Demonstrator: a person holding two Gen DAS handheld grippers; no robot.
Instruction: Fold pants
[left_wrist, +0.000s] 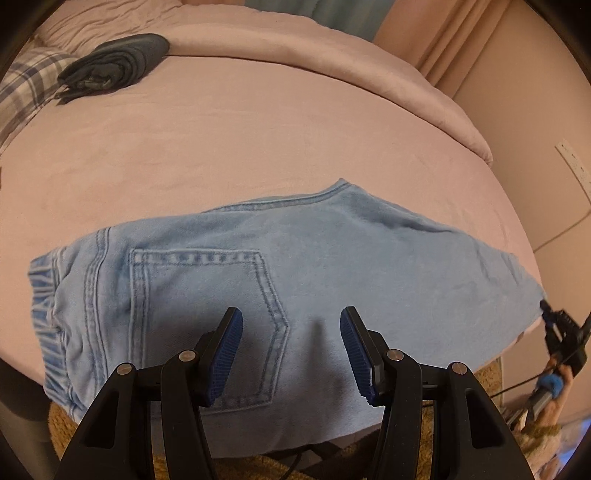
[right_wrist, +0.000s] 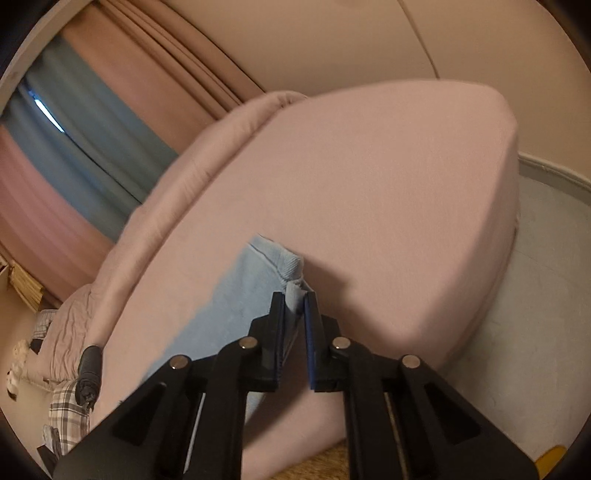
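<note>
pinching the pants (right_wrist: 291, 295) hem, seemingly lifted: right gripper (right_wrist: 294, 295); left gripper (left_wrist: 291, 321) gapes above them.

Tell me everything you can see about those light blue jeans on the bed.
The jeans are pale, washed-out blue denim, lying flat and already folded over on the pink bed sheet, near its front edge. A back pocket with double stitching faces up, and a gathered waistband sits at the left end. The fabric looks soft and lightly creased. The right gripper pinches a corner of the hem, while the left gripper is open above the pocket area; contact cannot be judged.
</note>
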